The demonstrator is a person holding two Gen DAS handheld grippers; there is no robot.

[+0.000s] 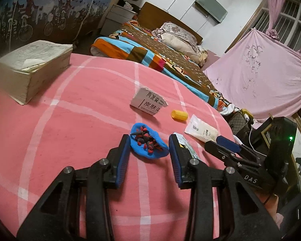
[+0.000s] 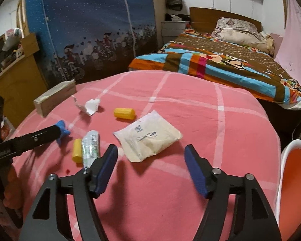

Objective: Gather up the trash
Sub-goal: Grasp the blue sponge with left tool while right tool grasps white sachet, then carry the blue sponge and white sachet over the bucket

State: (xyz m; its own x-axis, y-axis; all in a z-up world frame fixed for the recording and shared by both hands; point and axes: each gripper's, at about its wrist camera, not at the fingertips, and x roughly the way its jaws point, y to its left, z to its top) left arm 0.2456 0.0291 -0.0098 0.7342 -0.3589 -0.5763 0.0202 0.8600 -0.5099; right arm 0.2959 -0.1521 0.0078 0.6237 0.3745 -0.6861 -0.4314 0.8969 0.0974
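Trash lies on a pink checked cloth. In the left wrist view my left gripper is open, its fingers on either side of a blue clay lump holding red and black bits. Beyond lie a torn white card, a yellow cap and a white packet. In the right wrist view my right gripper is open, just short of the white packet. A tube, a yellow piece, a yellow cap and crumpled paper lie left of it.
A thick book lies at the cloth's far left and shows as a block in the right wrist view. An orange bin with a white rim stands at the right. A bed stands behind the table.
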